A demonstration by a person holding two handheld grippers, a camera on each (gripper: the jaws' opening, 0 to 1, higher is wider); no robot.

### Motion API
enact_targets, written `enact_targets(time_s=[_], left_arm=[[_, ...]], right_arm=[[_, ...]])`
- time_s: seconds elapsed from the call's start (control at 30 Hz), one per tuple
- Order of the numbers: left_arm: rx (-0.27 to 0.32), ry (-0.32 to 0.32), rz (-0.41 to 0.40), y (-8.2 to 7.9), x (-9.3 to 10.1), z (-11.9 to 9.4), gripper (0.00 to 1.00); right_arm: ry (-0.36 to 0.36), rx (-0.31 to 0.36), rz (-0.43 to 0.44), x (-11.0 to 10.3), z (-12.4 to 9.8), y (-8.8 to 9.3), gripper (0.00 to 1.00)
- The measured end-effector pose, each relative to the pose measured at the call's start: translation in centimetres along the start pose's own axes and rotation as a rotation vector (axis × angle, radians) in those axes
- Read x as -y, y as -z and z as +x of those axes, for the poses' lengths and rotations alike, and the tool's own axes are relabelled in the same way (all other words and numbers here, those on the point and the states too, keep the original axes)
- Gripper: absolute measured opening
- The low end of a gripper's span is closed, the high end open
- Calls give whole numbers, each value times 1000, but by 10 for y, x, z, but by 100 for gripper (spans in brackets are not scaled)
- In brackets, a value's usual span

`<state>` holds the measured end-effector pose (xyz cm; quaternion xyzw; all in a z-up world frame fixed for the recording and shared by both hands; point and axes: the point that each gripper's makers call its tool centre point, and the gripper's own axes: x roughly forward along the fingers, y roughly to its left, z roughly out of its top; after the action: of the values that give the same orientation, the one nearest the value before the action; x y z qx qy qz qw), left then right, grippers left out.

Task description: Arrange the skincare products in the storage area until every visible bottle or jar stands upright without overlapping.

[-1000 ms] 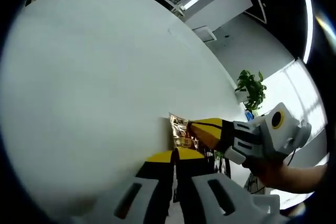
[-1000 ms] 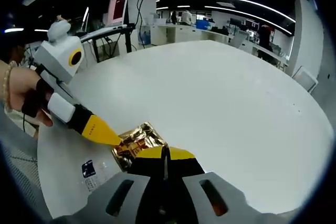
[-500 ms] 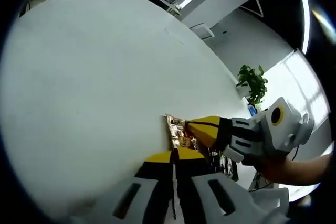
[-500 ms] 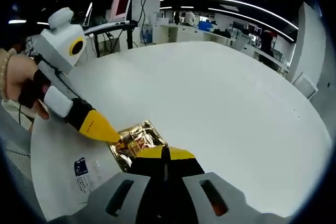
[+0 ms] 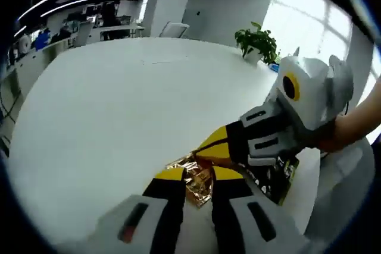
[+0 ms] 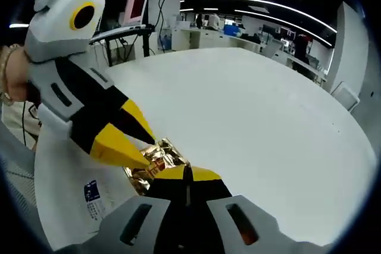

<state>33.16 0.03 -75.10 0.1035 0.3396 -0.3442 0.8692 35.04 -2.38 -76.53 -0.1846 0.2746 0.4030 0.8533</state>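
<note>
Crinkled gold foil skincare sachet [image 5: 193,178] lies on the round white table [image 5: 101,123], pinched at the tips of both the left gripper [image 5: 195,176] and the right gripper [image 6: 184,173], which meet over it

A broad white table [image 5: 101,123] carried everything, its top running smooth and bare across most of both gripper views, out to a rounded far edge [image 6: 280,117]. Near at hand, a crinkled gold foil packet [image 5: 193,176] lay on the white surface; in the right gripper view that same shiny packet [image 6: 152,162] sat low and a little left of centre. Just beside it, a flat printed sheet with a dark green edge [image 5: 280,176] rested on the table, on the packet's right in the left gripper view. A small blue printed label [image 6: 92,190] showed flat on the near left part of the top.
</note>
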Motion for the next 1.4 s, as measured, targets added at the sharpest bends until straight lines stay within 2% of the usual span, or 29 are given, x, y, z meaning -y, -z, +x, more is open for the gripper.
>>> enact_targets(time_s=[0.13,0.2,0.33,0.57,0.77,1.17,1.4], left_arm=[[-48,-17,96,5,5,12,22],[-27,-31,99,3,2,13,23],[-33,-22,134,5,1,13,24],[-29,-15,145,5,0,14,24],[-31,-10,154,6,0,14,24],[-43,22,191,7,1,13,25],[-68,11,153,9,-3,13,33]], right_arm=[[-3,-3,-4,0,1,1,1],[-4,-4,-1,1,1,1,1],[-6,-7,19,1,0,1,2],[33,2,5,9,-8,-2,8],[52,35,12,14,-16,-11,9],[67,34,43,12,-28,1,10],[66,43,55,13,-34,2,11]])
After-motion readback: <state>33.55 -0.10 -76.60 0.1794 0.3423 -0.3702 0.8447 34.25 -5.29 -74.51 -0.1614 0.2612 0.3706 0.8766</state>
